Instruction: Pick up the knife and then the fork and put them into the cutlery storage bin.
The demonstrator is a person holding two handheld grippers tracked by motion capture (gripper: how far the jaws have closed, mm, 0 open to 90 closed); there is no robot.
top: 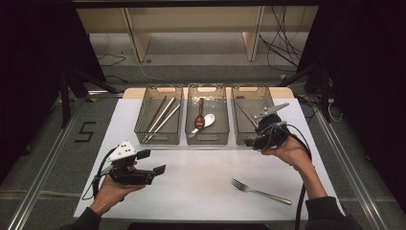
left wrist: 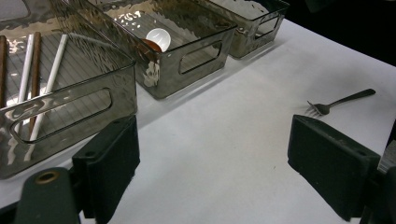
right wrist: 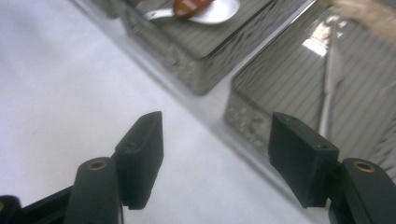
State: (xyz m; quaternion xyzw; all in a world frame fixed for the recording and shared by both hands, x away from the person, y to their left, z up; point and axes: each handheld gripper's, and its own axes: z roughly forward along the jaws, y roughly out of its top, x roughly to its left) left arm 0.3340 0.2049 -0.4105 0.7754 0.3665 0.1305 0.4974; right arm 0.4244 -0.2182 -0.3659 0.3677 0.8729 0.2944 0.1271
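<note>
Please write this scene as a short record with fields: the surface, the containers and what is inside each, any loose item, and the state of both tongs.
surface: white table top
left container: smoky clear plastic bin with long chopsticks
middle container: same kind of bin with a brown spoon and a white spoon
right container: same kind of bin, one slim metal utensil inside
loose item: silver metal fork on the table, near side, right
left tongs: open, empty
right tongs: open, empty, at the right bin's near edge
</note>
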